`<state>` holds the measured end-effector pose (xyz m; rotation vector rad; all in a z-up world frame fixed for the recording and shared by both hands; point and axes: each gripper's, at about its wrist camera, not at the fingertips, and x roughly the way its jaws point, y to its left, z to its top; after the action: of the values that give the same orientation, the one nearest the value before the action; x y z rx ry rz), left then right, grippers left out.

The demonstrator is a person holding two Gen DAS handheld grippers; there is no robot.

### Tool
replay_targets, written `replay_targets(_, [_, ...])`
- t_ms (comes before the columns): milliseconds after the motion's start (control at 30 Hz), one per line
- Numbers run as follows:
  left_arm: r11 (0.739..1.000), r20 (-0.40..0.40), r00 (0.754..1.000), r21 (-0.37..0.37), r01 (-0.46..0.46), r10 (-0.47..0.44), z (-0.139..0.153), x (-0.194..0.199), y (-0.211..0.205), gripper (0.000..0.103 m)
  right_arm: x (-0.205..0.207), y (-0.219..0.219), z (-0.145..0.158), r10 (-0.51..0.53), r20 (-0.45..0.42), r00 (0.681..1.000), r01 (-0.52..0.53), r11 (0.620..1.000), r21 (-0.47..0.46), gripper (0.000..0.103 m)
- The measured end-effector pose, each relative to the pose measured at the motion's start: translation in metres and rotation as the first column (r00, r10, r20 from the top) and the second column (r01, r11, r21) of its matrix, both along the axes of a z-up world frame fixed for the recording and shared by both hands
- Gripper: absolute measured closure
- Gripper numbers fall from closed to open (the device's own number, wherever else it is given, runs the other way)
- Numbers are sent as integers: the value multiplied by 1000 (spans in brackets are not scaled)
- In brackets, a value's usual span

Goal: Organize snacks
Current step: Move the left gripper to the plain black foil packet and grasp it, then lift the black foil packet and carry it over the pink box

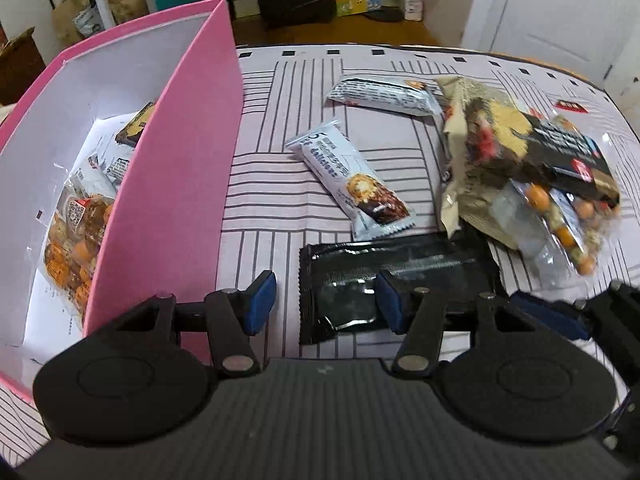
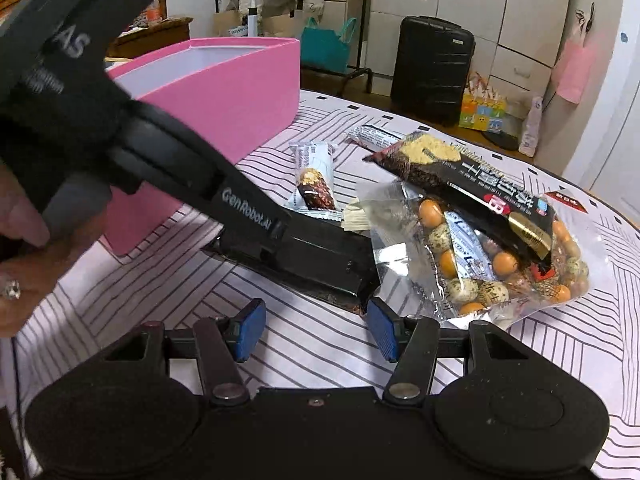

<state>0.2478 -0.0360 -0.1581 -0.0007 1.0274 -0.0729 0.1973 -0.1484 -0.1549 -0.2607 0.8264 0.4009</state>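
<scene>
1. The left gripper (image 1: 326, 304) hovers over a black foil packet (image 1: 394, 280) lying on the striped bench cloth (image 1: 264, 184); its fingers stand apart with nothing held.
2. The right gripper (image 2: 316, 330) has its fingers apart and empty, just beside a clear bag of coated nuts (image 2: 480, 264).
3. A pink box (image 1: 168, 184) at the left holds some snacks.
4. Two white snack bars (image 1: 352, 184) lie loose between the box and the bag pile.

Left of the left tongs (image 1: 325, 300), a pink box (image 1: 172, 184) with white inside is seen. Ahead, a glossy black packet (image 1: 360, 280) on lilac, dark-lined tabletop (image 1: 272, 184). Tong pads (image 1: 260, 300) blue.
</scene>
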Motion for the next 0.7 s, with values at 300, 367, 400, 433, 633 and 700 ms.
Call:
replay_targets(300, [994,-60,996,-89,-65,60,-6,6,8,48,15,-4,-8,-25,8,1000,24,999,44,36])
replay_targets(367, [979,-123,991,-188,-83,60,-10,9,15,47,15,-3,-8,-4,3,1000,4,998,55,40])
replay_targets(400, [970,-157,986,-225,-86,51,-12,10,18,47,14,-3,-8,-6,4,1000,6,998,54,40])
replay_targets(433, [968,-163,985,-236,-87,49,-12,10,19,47,14,-2,-7,-10,5,1000,10,999,48,44])
replay_targets(633, [966,-152,988,-256,-30,-9,-10,0,16,49,17,-8,0,-32,-19,999,33,997,63,51])
replay_targets(700, [965,-157,987,-262,-16,-26,-9,-6,14,49,18,-9,3,-30,-37,999,32,997,63,51])
